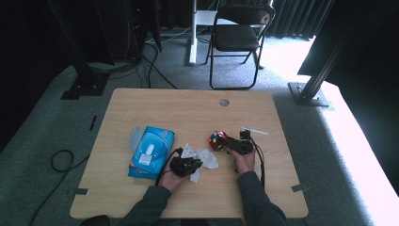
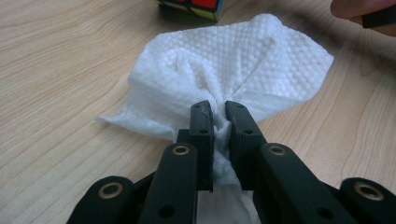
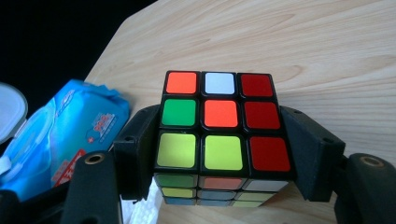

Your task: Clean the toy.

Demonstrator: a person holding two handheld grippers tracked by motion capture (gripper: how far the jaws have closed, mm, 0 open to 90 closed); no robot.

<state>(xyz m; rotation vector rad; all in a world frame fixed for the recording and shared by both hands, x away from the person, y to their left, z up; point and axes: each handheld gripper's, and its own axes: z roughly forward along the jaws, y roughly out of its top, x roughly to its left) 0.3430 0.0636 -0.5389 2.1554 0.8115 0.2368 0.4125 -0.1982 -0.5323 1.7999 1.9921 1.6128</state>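
From above, the person's left tool (image 1: 188,163) sits low on the wooden desk (image 1: 155,106) with a crumpled white wet wipe (image 1: 207,157) bunched at its tip. The right tool (image 1: 229,143) points at a Rubik's cube (image 1: 217,140) just beyond the wipe. A blue pack of wet wipes (image 1: 151,151), its flap lid open, lies to the left of both, near the left hand.

Along the left tool (image 2: 217,114), the jaws are pinched narrow on a gathered fold of the wipe (image 2: 233,60), which fans out on the desk ahead; a corner of the cube (image 2: 191,7) lies just past it.

Along the right tool (image 3: 219,140), the jaws clamp the cube (image 3: 218,119) from both sides, and the blue pack (image 3: 70,135) lies off to the left.
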